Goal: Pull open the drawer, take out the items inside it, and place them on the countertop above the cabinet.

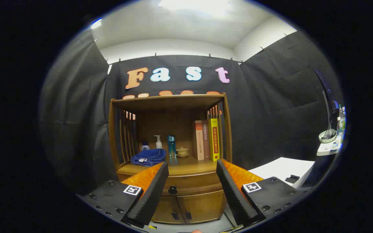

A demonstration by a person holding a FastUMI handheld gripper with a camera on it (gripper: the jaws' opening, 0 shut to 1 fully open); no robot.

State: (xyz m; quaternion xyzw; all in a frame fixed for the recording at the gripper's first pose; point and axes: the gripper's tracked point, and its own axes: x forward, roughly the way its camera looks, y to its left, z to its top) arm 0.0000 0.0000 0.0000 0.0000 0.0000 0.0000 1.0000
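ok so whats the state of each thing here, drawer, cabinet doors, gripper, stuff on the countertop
drawer: shut, knob untouched
cabinet doors: both shut
gripper: open, fingers apart, short of the drawer, holding nothing
blue towel: folded, lying on the countertop
pump bottle: upright
blue bottle: upright
books: standing upright
small lidded cup: lid on

Camera faces cabinet (173, 155) front-on, near, drawer-level.

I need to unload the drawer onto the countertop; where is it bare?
Bare wood lies along the countertop's front edge, between the blue towel and the books. Bottles and a small pot crowd the back. The open gripper frames the shut drawer.
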